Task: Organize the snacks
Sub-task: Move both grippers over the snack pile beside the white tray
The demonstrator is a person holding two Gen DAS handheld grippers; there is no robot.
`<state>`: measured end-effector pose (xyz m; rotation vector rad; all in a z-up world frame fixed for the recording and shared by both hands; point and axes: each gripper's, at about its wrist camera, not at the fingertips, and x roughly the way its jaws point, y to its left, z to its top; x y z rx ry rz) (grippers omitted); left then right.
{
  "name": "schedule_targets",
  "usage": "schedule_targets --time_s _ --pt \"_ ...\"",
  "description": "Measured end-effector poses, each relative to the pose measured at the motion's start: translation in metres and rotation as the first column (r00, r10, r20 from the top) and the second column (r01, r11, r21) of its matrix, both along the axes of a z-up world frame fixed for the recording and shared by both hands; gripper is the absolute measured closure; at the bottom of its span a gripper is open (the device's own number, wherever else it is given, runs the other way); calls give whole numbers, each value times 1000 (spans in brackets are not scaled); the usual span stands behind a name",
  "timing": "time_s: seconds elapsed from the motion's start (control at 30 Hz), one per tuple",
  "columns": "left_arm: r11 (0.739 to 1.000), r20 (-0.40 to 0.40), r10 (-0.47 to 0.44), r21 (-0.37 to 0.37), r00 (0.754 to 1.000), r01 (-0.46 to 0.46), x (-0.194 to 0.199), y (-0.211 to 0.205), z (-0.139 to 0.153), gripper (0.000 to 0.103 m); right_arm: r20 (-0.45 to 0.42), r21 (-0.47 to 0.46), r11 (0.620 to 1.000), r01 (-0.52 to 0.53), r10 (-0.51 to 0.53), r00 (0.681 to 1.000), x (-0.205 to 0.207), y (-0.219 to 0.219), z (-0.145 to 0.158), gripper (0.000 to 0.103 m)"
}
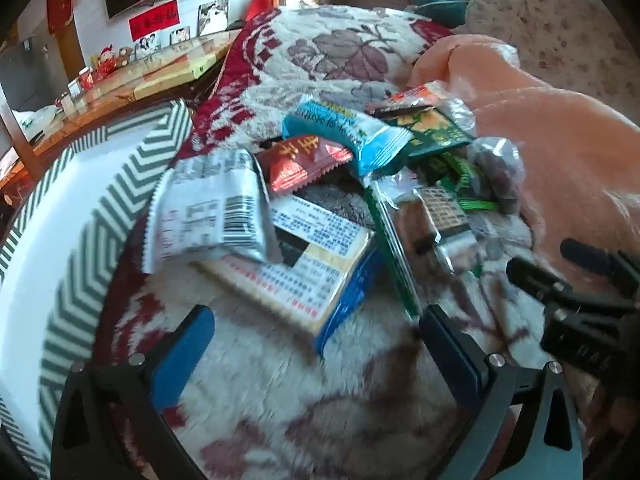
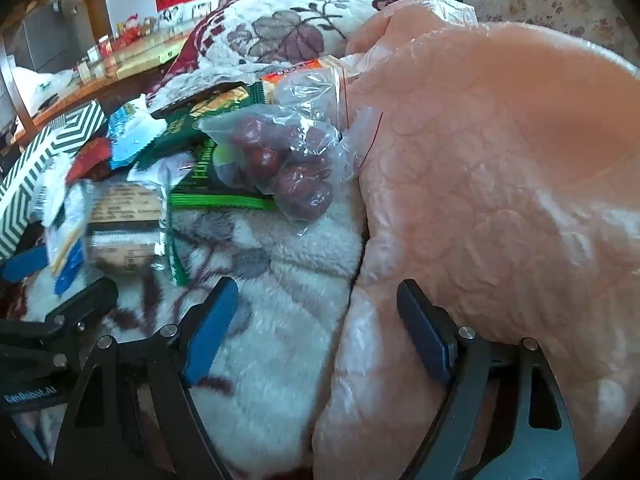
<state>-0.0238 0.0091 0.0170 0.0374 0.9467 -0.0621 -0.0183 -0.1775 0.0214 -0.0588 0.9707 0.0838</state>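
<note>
Two soft blankets cover everything: a white fluffy one with red and grey leaves [image 1: 304,380] and a pink one [image 2: 500,184] lying beside it on the right. On the white blanket sits a striped box [image 1: 100,220] with green zigzags, at the left, touching the snack pile. Next to it lie the snacks: a white packet with a barcode [image 1: 208,208], a blue packet [image 1: 352,136], a red packet [image 1: 308,160] and a clear bag of red dates [image 2: 280,164] that touches the pink blanket. Left gripper [image 1: 316,344] is spread wide, holding nothing, just in front of the pile. Right gripper [image 2: 316,332] is spread wide too, over the place where both blankets meet.
</note>
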Motion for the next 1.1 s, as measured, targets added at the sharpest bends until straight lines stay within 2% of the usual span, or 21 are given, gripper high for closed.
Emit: schedule_targets --time_s 0.23,0.37,0.53,0.87,1.1 --pt "999 84 36 -28 996 -34 -19 17 32 0 70 70 997 -28 23 997 -13 6 41 21" --pt "996 104 73 -57 992 -67 -29 29 45 0 83 89 995 -46 39 996 -16 16 48 21" --pt "997 128 74 -33 989 -70 -36 34 49 0 113 105 990 -89 77 991 -16 22 59 21" --pt "996 125 70 -57 990 -63 -36 37 48 0 129 98 989 -113 100 987 -19 27 62 21" --pt "996 119 70 -63 990 -63 -36 37 47 0 107 92 989 -119 109 988 -17 28 56 21"
